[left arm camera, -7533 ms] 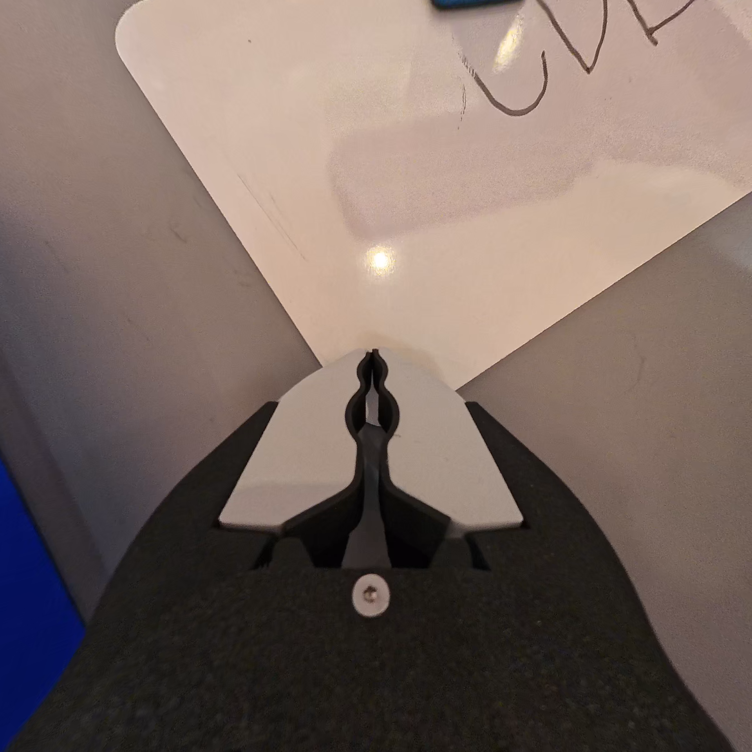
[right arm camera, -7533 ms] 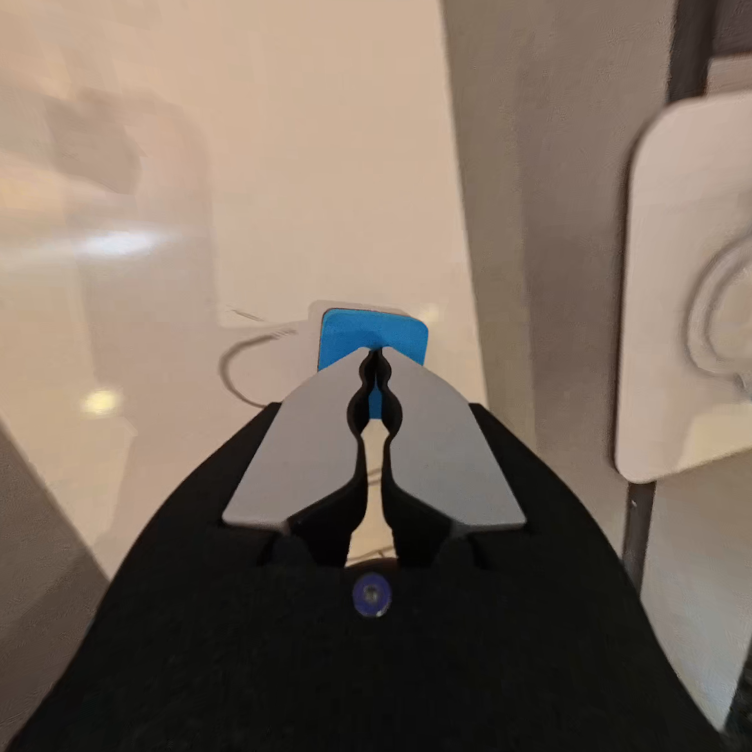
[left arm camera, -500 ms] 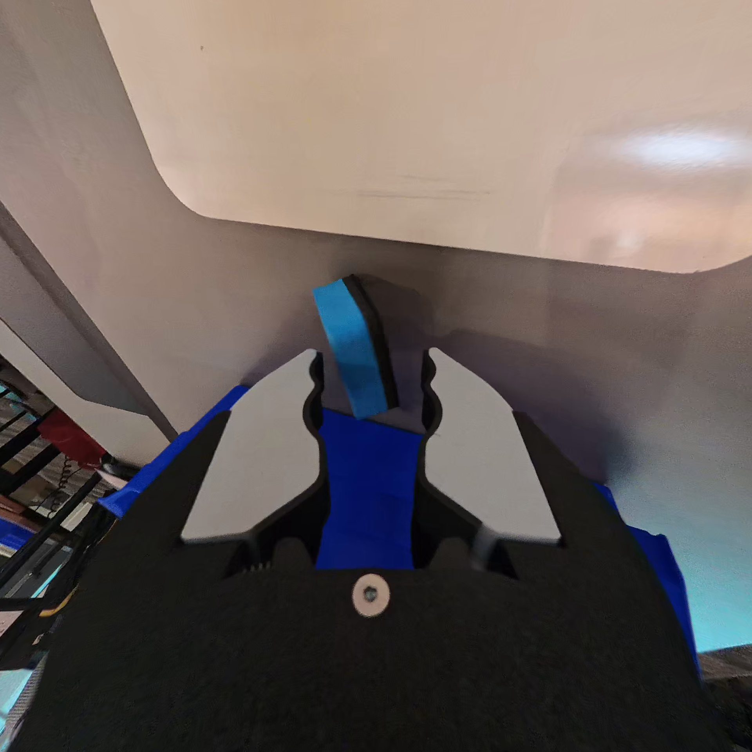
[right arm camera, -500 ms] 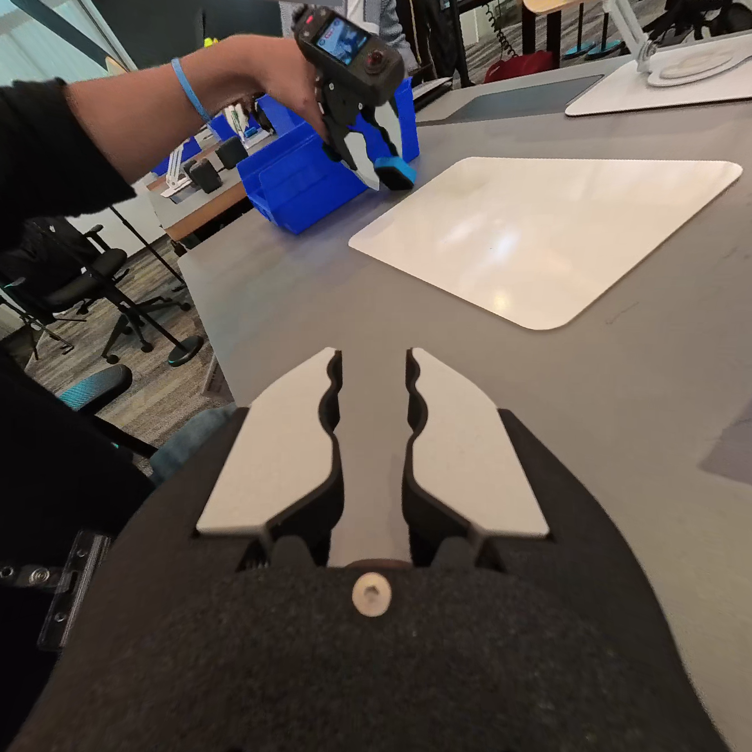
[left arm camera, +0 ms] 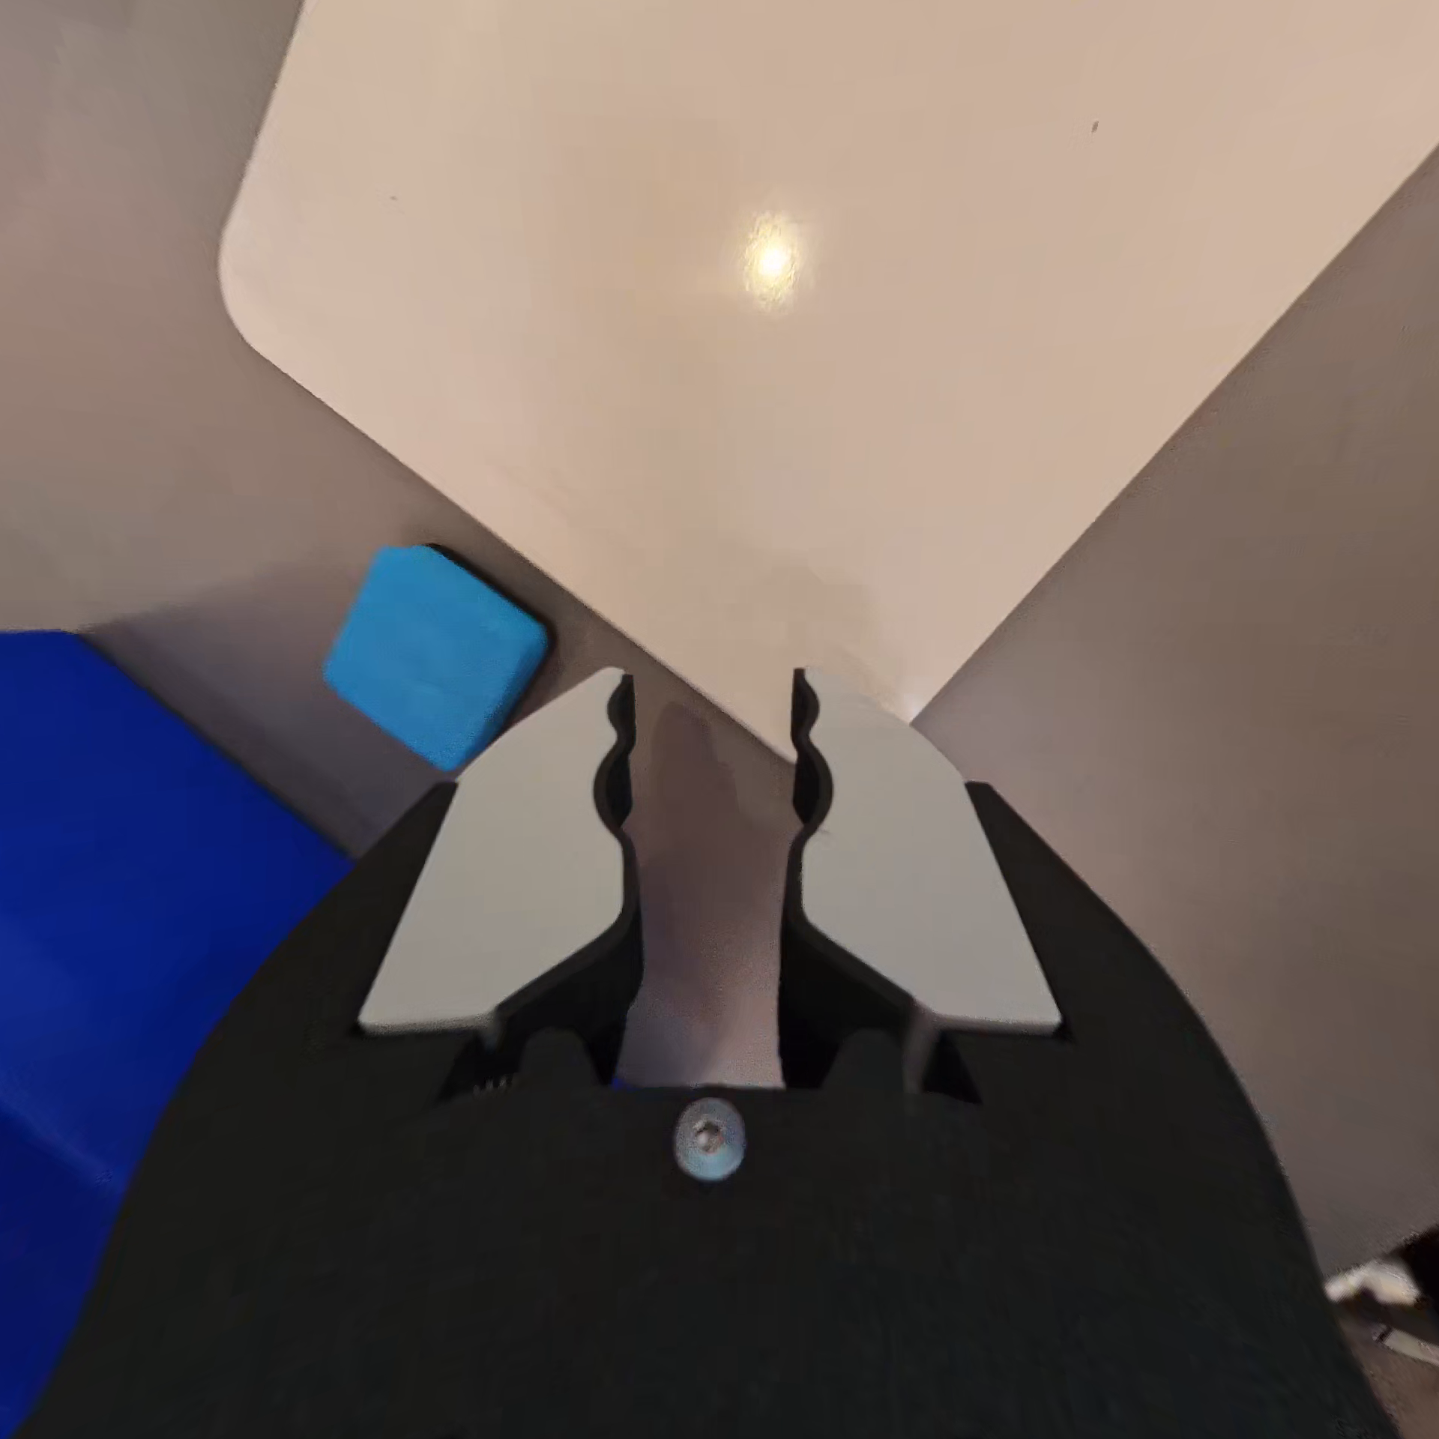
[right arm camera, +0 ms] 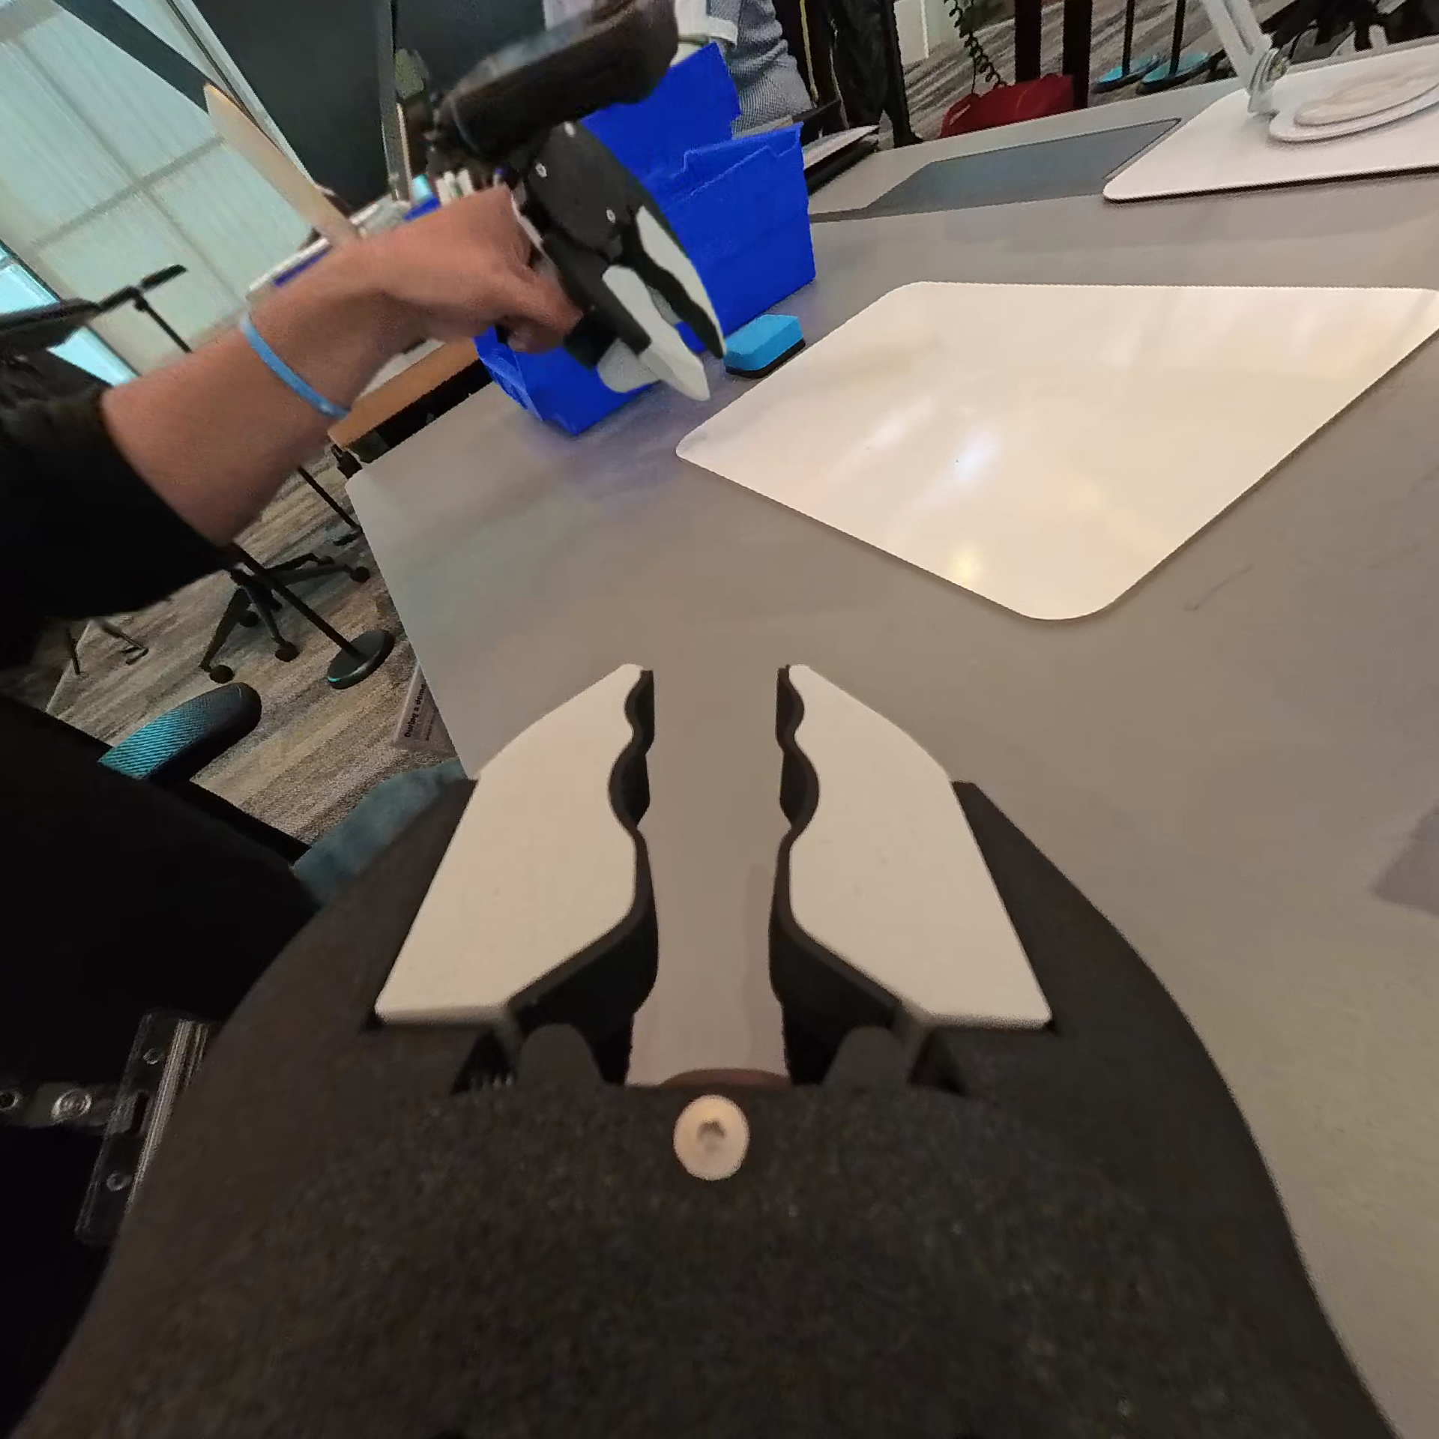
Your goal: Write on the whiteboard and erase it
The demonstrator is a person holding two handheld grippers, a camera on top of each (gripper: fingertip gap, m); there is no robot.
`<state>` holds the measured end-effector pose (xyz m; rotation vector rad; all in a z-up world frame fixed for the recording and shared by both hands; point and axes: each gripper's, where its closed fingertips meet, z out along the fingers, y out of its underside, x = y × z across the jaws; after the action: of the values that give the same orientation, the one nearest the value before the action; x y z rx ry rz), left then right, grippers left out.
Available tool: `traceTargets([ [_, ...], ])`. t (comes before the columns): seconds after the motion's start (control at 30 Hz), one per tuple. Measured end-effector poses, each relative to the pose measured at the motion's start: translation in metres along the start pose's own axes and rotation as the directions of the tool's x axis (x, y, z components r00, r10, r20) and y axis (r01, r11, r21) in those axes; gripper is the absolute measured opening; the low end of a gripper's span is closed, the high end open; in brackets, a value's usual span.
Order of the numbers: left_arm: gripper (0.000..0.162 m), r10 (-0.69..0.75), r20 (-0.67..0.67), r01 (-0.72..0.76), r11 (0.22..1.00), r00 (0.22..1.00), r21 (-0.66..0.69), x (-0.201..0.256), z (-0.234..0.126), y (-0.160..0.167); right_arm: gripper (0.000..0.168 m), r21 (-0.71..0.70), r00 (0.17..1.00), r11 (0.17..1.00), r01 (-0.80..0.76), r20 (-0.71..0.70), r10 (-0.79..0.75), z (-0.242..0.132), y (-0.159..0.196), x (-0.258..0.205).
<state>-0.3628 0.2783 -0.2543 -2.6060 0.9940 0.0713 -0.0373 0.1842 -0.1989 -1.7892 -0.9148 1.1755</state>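
The white whiteboard [left arm camera: 701,350] lies flat on the grey table with no marks on it; it also shows in the right wrist view [right arm camera: 1051,436]. The light-blue eraser [left arm camera: 436,654] lies on the table beside the board's edge, left of my left gripper [left arm camera: 712,685], which is open and empty above the board's corner. In the right wrist view the eraser [right arm camera: 763,343] sits between the board and the blue bin, and the left gripper [right arm camera: 670,366] hovers near it. My right gripper [right arm camera: 712,677] is open and empty over the bare table, short of the board.
A blue bin [left arm camera: 117,895] stands at the left, also seen in the right wrist view [right arm camera: 701,226]. A person's hand [right arm camera: 436,288] holds the left gripper. A white stand base [right arm camera: 1285,140] and a dark mat [right arm camera: 1012,171] lie at the back. The table edge [right arm camera: 405,623] drops to office chairs.
Earlier the right gripper rubbed the eraser over writing; the board is now blank. In the last half second the left gripper let the eraser drop onto the table and swung right.
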Motion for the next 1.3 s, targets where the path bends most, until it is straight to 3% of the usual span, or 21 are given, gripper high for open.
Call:
traceTargets([
  [0.13,0.039,-0.152,-0.035,0.155,0.983,0.988,0.098,0.014,0.022,0.005,0.03,-0.001,1.0,1.0,-0.003,0.007,0.003,0.002,0.001,-0.001],
  [0.33,0.0,-0.223,-0.17,0.262,0.929,0.96,0.262,0.041,0.023,-0.011,0.03,-0.01,1.0,1.0,-0.005,0.014,0.005,0.004,0.003,-0.003],
  [0.47,0.0,-0.279,-0.2,0.33,0.895,0.939,0.3,0.047,0.023,-0.02,0.03,-0.015,1.0,1.0,-0.008,0.012,0.008,0.005,0.004,-0.002],
  [0.7,0.025,-0.535,-0.104,0.536,0.774,0.838,0.337,-0.002,0.02,-0.006,0.03,-0.008,1.0,1.0,-0.01,0.005,0.01,0.003,0.001,0.001],
  [1.0,0.016,-0.528,-0.242,0.58,0.756,0.814,0.303,0.021,0.023,-0.015,0.03,-0.01,1.0,1.0,-0.012,0.011,0.012,0.003,0.002,-0.001],
  [1.3,0.037,-0.611,-0.156,0.627,0.72,0.776,0.296,-0.001,0.024,0.002,0.03,-0.008,1.0,1.0,-0.01,0.01,0.011,0.0,0.001,-0.001],
])
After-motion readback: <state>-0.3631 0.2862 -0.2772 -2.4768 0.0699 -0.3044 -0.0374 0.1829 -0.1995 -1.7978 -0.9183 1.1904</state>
